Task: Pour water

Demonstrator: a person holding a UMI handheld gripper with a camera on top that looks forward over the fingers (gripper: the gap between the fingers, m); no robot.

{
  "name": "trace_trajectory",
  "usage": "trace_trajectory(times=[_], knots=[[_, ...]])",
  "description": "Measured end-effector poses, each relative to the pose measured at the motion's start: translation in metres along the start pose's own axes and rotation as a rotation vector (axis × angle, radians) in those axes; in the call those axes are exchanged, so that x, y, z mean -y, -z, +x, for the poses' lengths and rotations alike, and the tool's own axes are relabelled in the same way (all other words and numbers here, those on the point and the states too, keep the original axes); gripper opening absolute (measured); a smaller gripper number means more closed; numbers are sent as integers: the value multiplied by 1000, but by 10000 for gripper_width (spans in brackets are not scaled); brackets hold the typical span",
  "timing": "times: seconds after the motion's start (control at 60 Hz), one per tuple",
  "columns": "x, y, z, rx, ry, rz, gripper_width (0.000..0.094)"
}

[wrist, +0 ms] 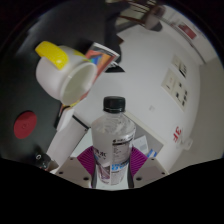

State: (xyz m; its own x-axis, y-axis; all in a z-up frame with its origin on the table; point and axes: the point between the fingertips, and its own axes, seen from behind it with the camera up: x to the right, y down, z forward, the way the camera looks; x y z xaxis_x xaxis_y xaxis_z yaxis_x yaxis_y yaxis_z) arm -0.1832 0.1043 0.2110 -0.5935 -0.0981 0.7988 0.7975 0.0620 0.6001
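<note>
1. The tool (112, 165) is clamped on a clear plastic water bottle (112, 140); both purple pads (86, 160) press against its sides, low on the body, and the bottle rises upright between the fingers.

2. The bottle wears a dark cap (114, 103), which looks to be on. I cannot tell whether it is screwed tight or only resting. Water seems to fill most of the body, though the level is hard to read.

3. Just beyond the bottle and up to the tool's left stands a white mug (68, 78) with a yellow rim or handle piece (52, 54). It appears tilted, its mouth turned toward the tool. It sits near the bottle but is not touching it.

4. Behind the mug there is a small carton or box with coloured print (100, 55). A red round thing (24, 124) lies far off to the tool's left, too dim to name.

5. The white bench (160, 70) stretches away ahead, with some wall sockets or a plate (178, 82) off to the right.

6. As I judge it, the grasp is done and the carry to the mug is the step in hand; no pouring has begun.

7. The next move calls for bringing the bottle's neck over the mug's mouth and tipping it leftward. The cap would have to be off first, or nothing will flow, and the tilted mug may need steadying.
</note>
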Motion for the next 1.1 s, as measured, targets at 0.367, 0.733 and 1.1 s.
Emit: trace_trajectory(times=[0.367,0.733,1.1], knots=[[5,-2,1,46,-94,32,403],[-71,15,61,130,-1648,-59,404],[-14,16,-118,385,-2131,-257,402]])
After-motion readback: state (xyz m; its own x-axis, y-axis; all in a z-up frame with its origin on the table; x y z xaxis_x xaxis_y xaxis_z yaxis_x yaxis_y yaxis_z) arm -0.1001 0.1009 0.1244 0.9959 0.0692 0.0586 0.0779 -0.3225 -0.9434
